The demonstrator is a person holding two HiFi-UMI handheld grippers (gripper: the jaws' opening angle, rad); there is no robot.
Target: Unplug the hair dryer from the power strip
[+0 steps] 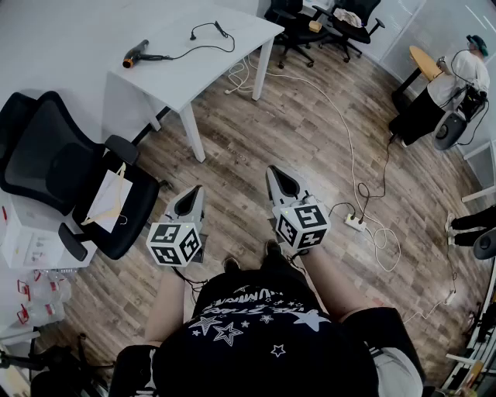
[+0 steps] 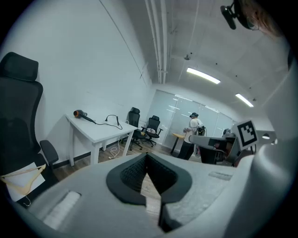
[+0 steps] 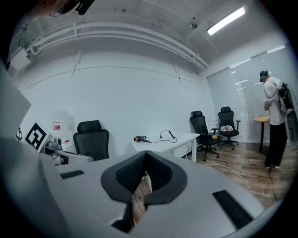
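Observation:
The orange-and-black hair dryer point(image 1: 135, 55) lies on the white table point(image 1: 186, 70) far ahead at the left. Its black cord point(image 1: 209, 46) loops across the tabletop, and the plug end point(image 1: 194, 35) rests on the table. A white power strip point(image 1: 355, 222) lies on the wood floor to my right, on a white cable. My left gripper point(image 1: 190, 200) and right gripper point(image 1: 283, 180) are held side by side in front of my body, both shut and empty, far from the table. The dryer also shows in the left gripper view point(image 2: 80, 114) and the right gripper view point(image 3: 138, 138).
A black office chair point(image 1: 70, 178) with paper on its seat stands close at my left. White and black cables point(image 1: 353, 155) trail over the floor to the right. More chairs point(image 1: 325, 23) stand at the back. A person point(image 1: 457, 77) stands at a desk far right.

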